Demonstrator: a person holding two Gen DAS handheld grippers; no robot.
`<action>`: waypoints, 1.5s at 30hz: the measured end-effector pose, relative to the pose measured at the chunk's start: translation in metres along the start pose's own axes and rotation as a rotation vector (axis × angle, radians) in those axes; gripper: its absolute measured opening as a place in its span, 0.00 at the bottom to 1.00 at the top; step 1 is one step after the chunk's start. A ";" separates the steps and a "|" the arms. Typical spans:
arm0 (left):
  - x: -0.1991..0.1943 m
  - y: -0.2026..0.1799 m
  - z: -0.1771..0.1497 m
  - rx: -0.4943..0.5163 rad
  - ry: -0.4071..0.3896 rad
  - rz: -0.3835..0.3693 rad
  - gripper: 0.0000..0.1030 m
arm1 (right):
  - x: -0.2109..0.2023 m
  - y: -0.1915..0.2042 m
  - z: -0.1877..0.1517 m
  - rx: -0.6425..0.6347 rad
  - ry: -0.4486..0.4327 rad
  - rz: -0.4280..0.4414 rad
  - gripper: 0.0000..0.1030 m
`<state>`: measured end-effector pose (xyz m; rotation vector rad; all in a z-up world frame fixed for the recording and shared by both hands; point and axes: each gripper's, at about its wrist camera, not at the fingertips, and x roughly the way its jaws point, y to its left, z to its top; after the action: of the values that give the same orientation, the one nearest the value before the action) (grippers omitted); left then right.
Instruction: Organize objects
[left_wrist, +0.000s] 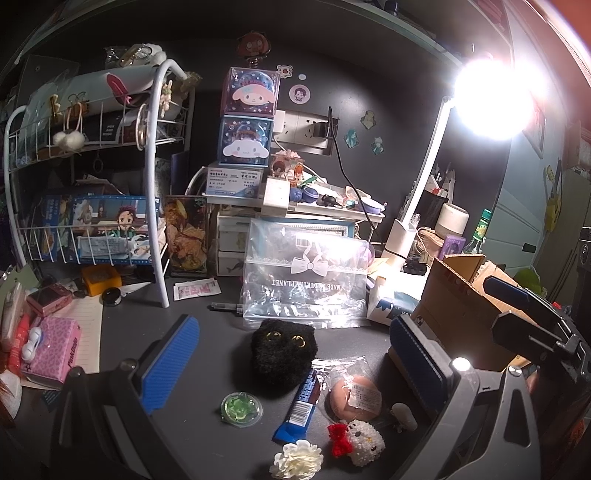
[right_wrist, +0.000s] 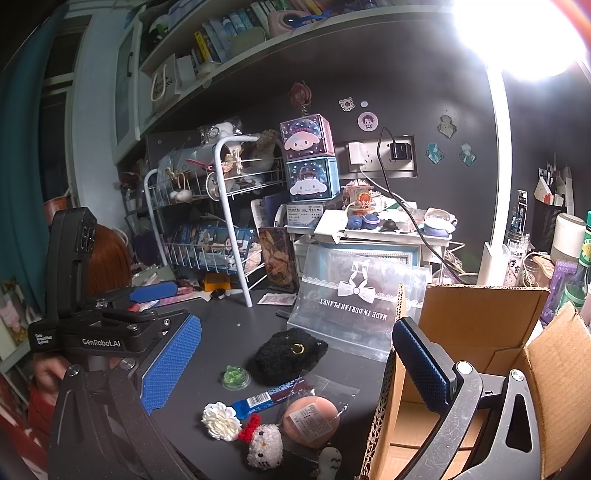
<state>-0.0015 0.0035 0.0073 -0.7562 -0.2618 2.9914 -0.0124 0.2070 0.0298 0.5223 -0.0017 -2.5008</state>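
Small items lie on the dark desk: a black furry pouch (left_wrist: 283, 350) (right_wrist: 290, 354), a green round charm (left_wrist: 242, 408) (right_wrist: 235, 376), a blue snack bar (left_wrist: 301, 408) (right_wrist: 266, 398), a bagged peach puff (left_wrist: 356, 400) (right_wrist: 310, 421), a beaded Hello Kitty (left_wrist: 364, 443) (right_wrist: 264, 445) and a white flower (left_wrist: 297, 459) (right_wrist: 221, 421). An open cardboard box (left_wrist: 458, 295) (right_wrist: 480, 350) stands at the right. My left gripper (left_wrist: 291, 365) is open above the pouch, holding nothing. My right gripper (right_wrist: 295, 373) is open and empty, its right finger over the box.
A clear bow-print bag (left_wrist: 306, 280) (right_wrist: 354, 314) leans behind the items. A white wire rack (left_wrist: 110, 206) (right_wrist: 221, 221) stands at the left, character boxes (left_wrist: 247, 118) (right_wrist: 310, 162) at the back, a bright desk lamp (left_wrist: 491, 99) at the right, a pink box (left_wrist: 55, 350) at the left.
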 end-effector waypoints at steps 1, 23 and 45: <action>0.000 0.001 0.000 0.000 0.000 0.000 0.99 | 0.000 0.000 0.000 0.001 0.000 0.001 1.00; 0.000 0.009 -0.008 -0.001 0.005 0.005 0.99 | -0.003 0.000 -0.004 0.004 -0.014 -0.006 1.00; 0.024 0.063 -0.048 0.046 0.137 0.058 0.99 | 0.032 0.079 -0.078 -0.105 0.160 0.067 0.66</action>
<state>0.0005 -0.0496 -0.0568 -0.9754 -0.1668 2.9695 0.0347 0.1321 -0.0445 0.6647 0.1703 -2.3729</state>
